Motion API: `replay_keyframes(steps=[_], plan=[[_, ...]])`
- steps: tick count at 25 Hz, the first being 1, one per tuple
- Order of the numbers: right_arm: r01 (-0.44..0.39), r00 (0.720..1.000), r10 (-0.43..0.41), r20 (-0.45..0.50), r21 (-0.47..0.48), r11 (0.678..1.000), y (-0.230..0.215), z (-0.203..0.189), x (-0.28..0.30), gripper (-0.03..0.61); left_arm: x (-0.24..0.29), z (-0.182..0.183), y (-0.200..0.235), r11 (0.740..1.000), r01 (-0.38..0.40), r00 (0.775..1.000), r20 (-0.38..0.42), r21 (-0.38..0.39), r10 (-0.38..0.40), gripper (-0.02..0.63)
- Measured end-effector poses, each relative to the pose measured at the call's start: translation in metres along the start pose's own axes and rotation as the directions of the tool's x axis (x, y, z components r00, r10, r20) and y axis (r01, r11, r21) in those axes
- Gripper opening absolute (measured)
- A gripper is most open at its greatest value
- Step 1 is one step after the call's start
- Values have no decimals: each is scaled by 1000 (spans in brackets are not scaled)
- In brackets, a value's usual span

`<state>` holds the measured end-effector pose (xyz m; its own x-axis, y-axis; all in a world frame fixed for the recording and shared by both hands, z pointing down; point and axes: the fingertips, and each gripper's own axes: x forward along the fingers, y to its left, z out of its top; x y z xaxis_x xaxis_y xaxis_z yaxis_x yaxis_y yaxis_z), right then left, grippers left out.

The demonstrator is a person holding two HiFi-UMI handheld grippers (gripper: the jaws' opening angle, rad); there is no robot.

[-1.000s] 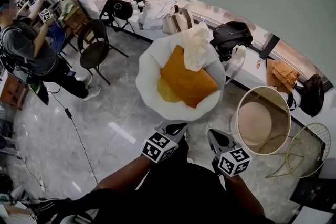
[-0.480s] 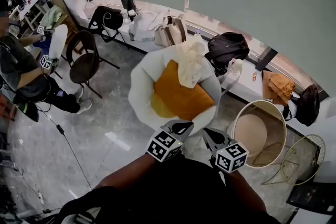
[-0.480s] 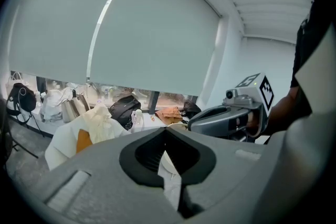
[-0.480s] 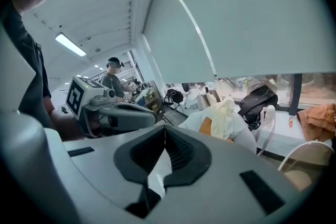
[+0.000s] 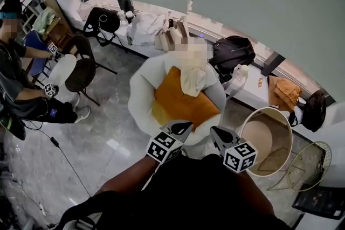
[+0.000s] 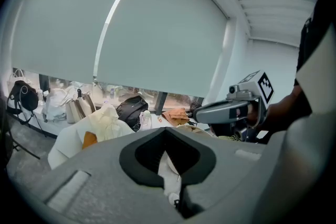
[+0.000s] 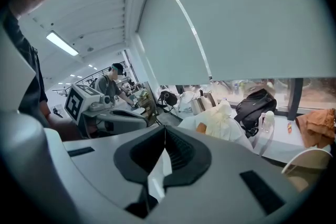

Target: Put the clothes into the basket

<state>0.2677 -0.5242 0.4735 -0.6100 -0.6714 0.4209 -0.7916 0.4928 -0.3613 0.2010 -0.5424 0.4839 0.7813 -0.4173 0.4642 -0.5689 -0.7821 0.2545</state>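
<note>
Closer than before to white armchair [image 5: 139, 100] bearing cream garment [image 5: 193, 76] over orange cushion [image 5: 180, 100], left gripper [image 5: 180, 126] and right gripper [image 5: 218, 135] both clenched empty, basket [image 5: 267, 109] just right, black chair [image 5: 81, 68] and seated person [image 5: 21, 89] left.

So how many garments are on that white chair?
2: an orange garment spread across the white chair, a cream garment draped over its far end. The yellower edge at near left may be a third, mostly hidden.
</note>
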Motion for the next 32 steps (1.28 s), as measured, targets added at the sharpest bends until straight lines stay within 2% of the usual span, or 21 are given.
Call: replay_keyframes(steps=[3, 8, 14, 21, 24, 27, 32], plan=[[2, 1000, -2, 12, 2, 1000, -11, 11, 12, 15, 9, 4, 6, 1000, 9, 1000, -10, 23, -9, 0], [-6, 1000, 6, 7, 3, 1000, -25, 25, 28, 15, 16, 13, 25, 1000, -10, 1000, -5, 11, 10, 0], [-37, 999, 37, -20, -6, 999, -53, 43, 56, 15, 26, 20, 63, 994, -95, 995, 2, -50, 95, 0], [-118, 989, 114, -88, -33, 992, -101, 59, 96, 15, 60, 30, 98, 976, -197, 980, -31, -97, 195, 0], [-120, 988, 111, -106, -83, 989, -137, 64, 116, 15, 86, 32, 120, 962, -247, 969, -48, -116, 243, 0], [-124, 986, 106, -130, -134, 983, -182, 65, 143, 15, 116, 33, 150, 937, -312, 950, -79, -157, 303, 0], [-166, 970, 130, -207, -169, 971, -246, 49, 193, 15, 170, 28, 175, 904, -375, 926, -133, -205, 354, 0]])
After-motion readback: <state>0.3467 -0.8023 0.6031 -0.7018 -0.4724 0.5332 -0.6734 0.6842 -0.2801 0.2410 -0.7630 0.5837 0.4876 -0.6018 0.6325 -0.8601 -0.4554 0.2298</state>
